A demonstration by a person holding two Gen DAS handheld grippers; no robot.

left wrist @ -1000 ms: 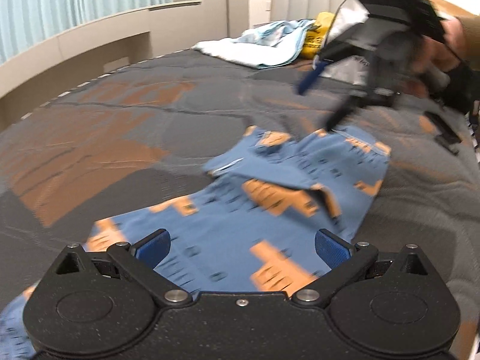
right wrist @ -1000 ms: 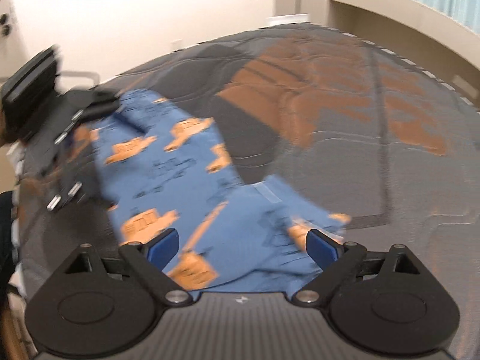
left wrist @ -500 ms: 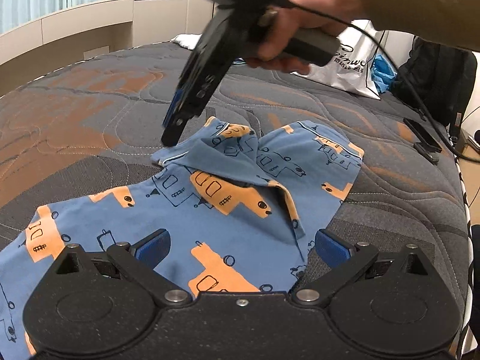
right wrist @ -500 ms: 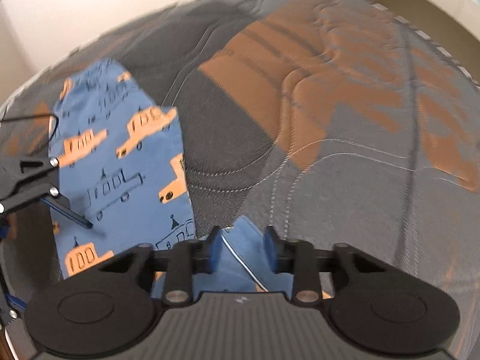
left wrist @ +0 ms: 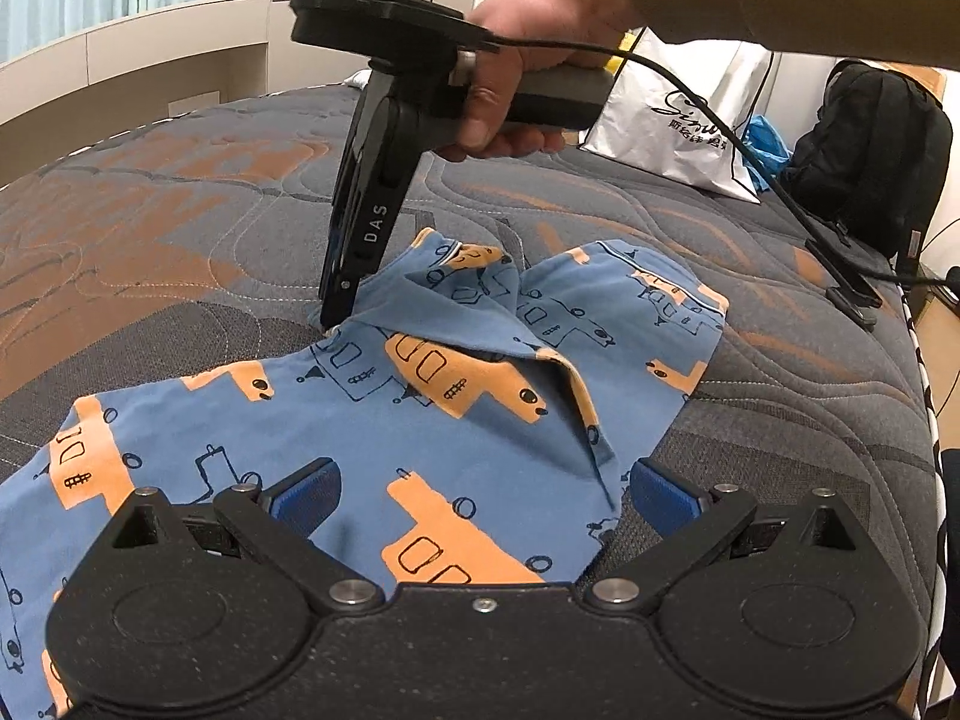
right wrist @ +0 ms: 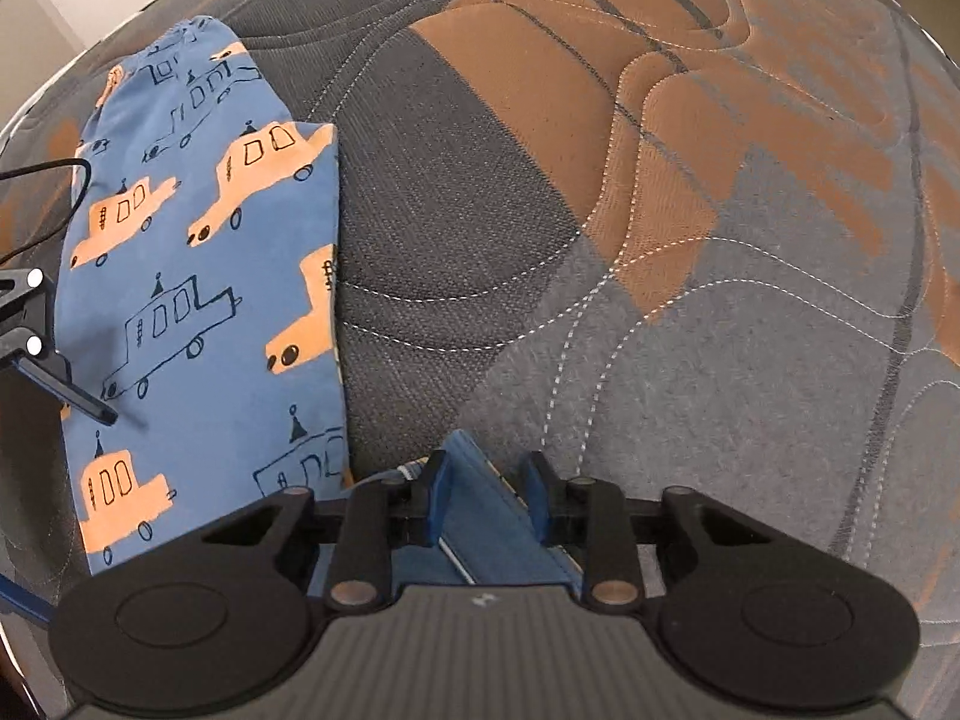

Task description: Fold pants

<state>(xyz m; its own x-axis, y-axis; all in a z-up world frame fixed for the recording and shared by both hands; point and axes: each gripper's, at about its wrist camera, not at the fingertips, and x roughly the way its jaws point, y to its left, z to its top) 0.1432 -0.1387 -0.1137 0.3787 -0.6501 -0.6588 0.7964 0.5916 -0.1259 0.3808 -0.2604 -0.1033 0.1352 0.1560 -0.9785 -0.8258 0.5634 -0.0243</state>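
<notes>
Moved: right gripper (right wrist: 483,495) has swung down from above the bed onto the far edge of the cloth; left gripper (left wrist: 483,495) barely shifted.
Pants: blue cotton pants with orange car print (left wrist: 372,420), lying partly folded and rumpled on the bed, one leg stretched flat in the right wrist view.
Right gripper state: pointing steeply down, jaws closing, a fold of the blue fabric between the pads.
Left gripper state: jaws spread wide, low over the near pants edge, nothing pinched.
Hand: person's right hand (left wrist: 528,54) grips the handle, olive sleeve above.
Bed: grey-and-orange quilted mattress (left wrist: 180,228).
Background: white printed shopping bag (left wrist: 678,126) and black backpack (left wrist: 876,150) at the far right.
</notes>
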